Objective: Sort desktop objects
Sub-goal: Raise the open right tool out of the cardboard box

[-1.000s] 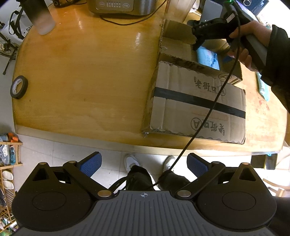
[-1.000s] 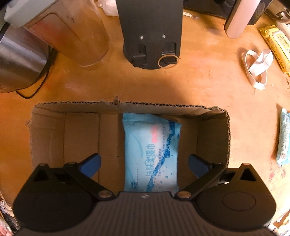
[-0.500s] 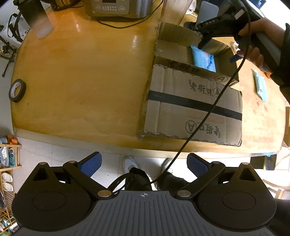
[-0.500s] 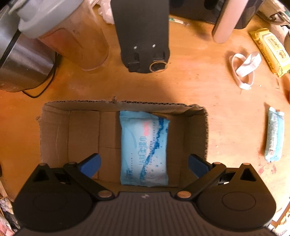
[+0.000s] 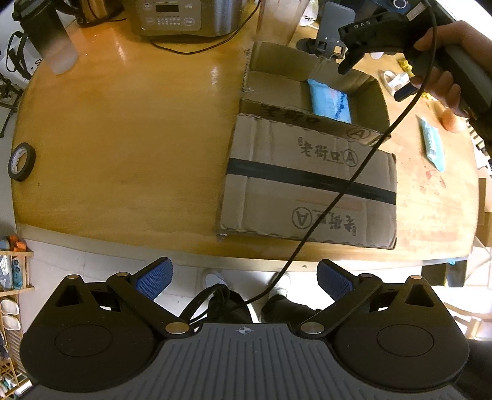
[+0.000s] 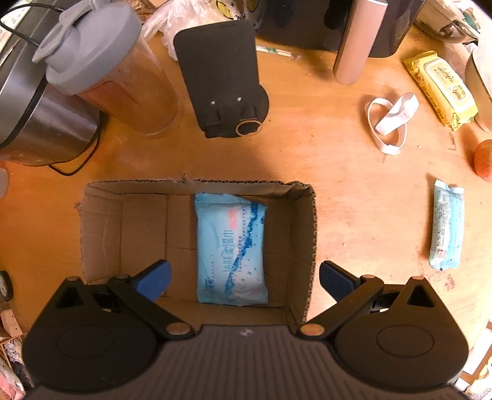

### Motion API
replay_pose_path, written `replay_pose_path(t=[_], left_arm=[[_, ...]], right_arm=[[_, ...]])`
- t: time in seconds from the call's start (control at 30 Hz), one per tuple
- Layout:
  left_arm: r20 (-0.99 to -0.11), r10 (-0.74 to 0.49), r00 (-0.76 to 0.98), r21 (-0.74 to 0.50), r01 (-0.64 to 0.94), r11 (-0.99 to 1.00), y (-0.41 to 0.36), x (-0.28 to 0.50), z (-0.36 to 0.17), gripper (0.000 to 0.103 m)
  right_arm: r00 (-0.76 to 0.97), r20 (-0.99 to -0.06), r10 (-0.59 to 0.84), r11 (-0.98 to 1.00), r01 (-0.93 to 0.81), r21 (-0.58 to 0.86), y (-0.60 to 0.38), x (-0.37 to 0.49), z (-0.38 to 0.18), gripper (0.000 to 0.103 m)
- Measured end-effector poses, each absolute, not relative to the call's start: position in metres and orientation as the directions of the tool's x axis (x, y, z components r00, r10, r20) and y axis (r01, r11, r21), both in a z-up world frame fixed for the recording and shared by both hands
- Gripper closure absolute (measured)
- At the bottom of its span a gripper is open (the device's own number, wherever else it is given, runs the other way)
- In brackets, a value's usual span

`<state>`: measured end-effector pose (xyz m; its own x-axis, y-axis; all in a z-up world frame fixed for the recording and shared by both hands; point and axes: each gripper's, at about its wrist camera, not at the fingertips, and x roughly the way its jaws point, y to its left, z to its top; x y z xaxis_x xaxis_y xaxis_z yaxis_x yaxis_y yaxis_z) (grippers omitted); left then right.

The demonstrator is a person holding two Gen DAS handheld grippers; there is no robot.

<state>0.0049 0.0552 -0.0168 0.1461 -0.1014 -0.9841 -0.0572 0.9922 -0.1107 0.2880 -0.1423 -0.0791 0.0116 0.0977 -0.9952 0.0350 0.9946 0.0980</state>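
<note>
An open cardboard box (image 6: 303, 227) (image 5: 369, 92) stands on the wooden table. A blue wet-wipe pack (image 6: 232, 249) (image 5: 329, 101) lies flat on its floor. My right gripper (image 6: 244, 278) is open and empty, held above the box's near edge; it also shows in the left wrist view (image 5: 373, 64). My left gripper (image 5: 244, 278) is open and empty, off the table's near edge. A light-blue tissue pack (image 6: 447, 227) (image 5: 432, 143) lies on the table right of the box. A yellow wipe pack (image 6: 441, 89) lies at the far right.
Behind the box stand a black phone stand (image 6: 224, 80), a lidded jar (image 6: 110, 74) and a steel cooker (image 5: 187, 15). A white strap (image 6: 389, 121) and an orange fruit (image 6: 482, 160) lie at right. A tape roll (image 5: 21, 160) sits at the table's left edge.
My right gripper has risen and drawn back from the box, so more table shows. My left gripper has pulled back slightly. The blue pack stays in the box.
</note>
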Motion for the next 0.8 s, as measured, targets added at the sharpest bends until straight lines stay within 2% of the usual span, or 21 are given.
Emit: replay_pose_path(t=[0.8], left_arm=[[-0.985,-0.099,0.138,-0.105,-0.036,0.994,0.020,0.005,-0.015,0.000]], right_arm=[[0.016,-0.997,0.075,0.994,0.075,0.076,-0.205,0.282,-0.081,0.000]])
